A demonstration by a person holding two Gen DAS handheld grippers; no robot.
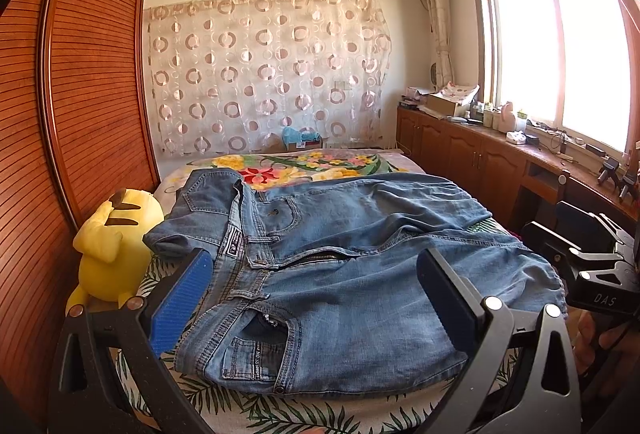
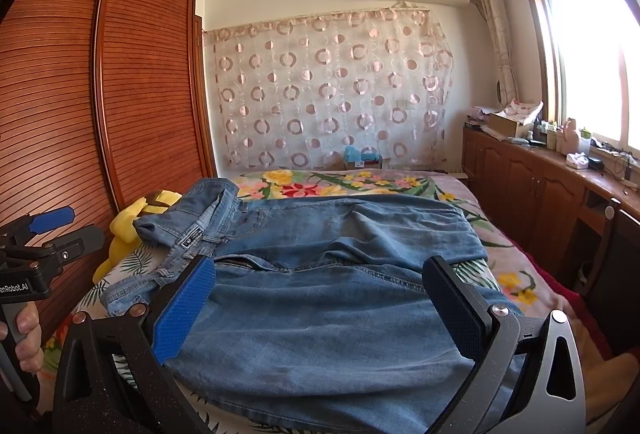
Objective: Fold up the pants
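Note:
Blue jeans (image 1: 340, 266) lie across the floral bed, waistband to the left, legs doubled back to the right; they also show in the right wrist view (image 2: 340, 294). My left gripper (image 1: 316, 294) is open and empty, hovering above the waistband and front pocket. My right gripper (image 2: 324, 310) is open and empty, hovering above the thigh part of the jeans. The left gripper also shows in the right wrist view (image 2: 72, 230) at the left edge, open. Part of the right gripper's body shows at the right edge of the left wrist view, its fingertips out of sight.
A yellow plush toy (image 1: 116, 238) sits at the bed's left edge beside the wooden wardrobe (image 1: 80, 94). A low wooden cabinet (image 1: 500, 150) with clutter runs under the window on the right. A circle-patterned curtain (image 1: 264, 74) hangs behind the bed (image 1: 312, 162).

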